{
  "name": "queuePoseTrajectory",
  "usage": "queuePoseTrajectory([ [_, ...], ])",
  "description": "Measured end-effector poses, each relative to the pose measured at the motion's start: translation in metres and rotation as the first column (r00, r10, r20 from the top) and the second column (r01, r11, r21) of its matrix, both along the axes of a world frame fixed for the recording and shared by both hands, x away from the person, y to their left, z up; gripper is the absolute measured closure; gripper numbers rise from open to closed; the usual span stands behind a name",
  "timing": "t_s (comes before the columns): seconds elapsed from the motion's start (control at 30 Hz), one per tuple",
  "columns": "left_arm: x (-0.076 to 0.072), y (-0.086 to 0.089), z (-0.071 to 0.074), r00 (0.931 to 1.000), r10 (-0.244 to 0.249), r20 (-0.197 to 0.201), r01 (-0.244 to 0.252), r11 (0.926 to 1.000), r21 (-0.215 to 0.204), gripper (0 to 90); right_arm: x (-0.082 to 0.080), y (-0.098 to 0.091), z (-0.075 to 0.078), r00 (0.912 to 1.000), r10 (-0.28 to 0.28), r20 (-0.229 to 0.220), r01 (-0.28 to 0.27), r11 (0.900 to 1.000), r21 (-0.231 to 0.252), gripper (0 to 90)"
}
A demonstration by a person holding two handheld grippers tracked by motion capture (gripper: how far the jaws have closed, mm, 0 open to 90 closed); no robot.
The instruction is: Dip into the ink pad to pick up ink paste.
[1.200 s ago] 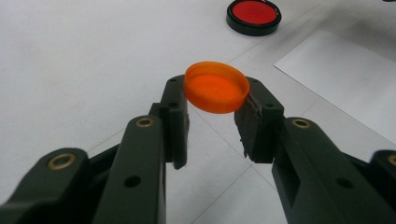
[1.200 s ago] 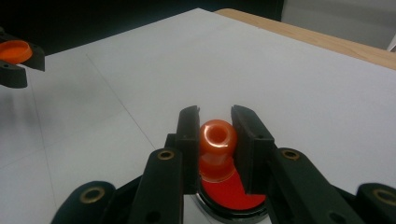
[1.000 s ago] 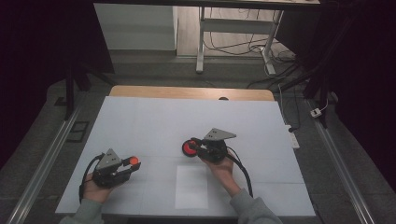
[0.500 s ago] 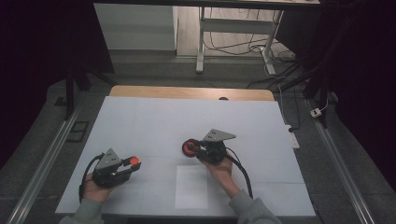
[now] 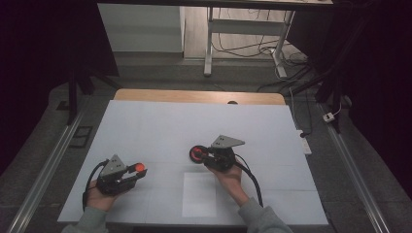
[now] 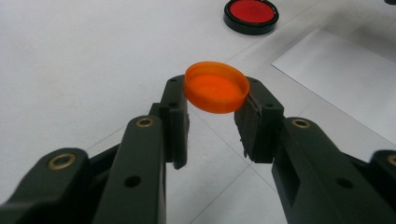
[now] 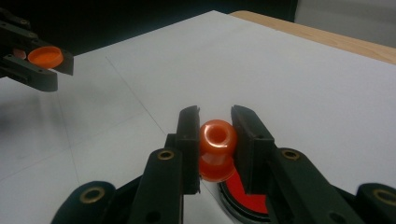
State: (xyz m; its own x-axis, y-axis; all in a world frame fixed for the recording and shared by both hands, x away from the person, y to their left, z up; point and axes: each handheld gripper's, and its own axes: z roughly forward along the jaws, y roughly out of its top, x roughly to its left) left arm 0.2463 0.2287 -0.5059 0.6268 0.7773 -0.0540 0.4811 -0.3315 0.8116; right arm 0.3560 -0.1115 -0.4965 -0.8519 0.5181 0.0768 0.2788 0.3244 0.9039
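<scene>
Left gripper [image 6: 212, 119] clamped on an orange cap [image 6: 216, 87], held above the white table [image 5: 160, 126]; right gripper [image 7: 215, 135] clamped on an orange bottle [image 7: 217, 149], directly over a black-rimmed red disc [image 7: 243, 198]; a white sheet [image 5: 199, 194] lies between both hands.

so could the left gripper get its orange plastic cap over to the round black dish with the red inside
Probably yes: bare white table lies between the left gripper with its orange cap and the dish, though the right gripper hovers there.

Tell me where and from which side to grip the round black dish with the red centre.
Grip the black dish across its raised rim, coming from above with one jaw on each side. It lies flat and low on the table, so its thin wall is the only edge to pinch.
</scene>
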Motion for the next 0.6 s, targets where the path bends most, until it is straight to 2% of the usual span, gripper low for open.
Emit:
queuePoseTrajectory([
  [0.6, 0.0001, 0.0000, -0.0003, 1.0000, -0.002, -0.003, 0.002, 1.0000, -0.001, 65.4, -0.0066, 0.0002, 0.0033, 0.9999, 0.016, 0.004, -0.016, 0.9999, 0.006, 72.3],
])
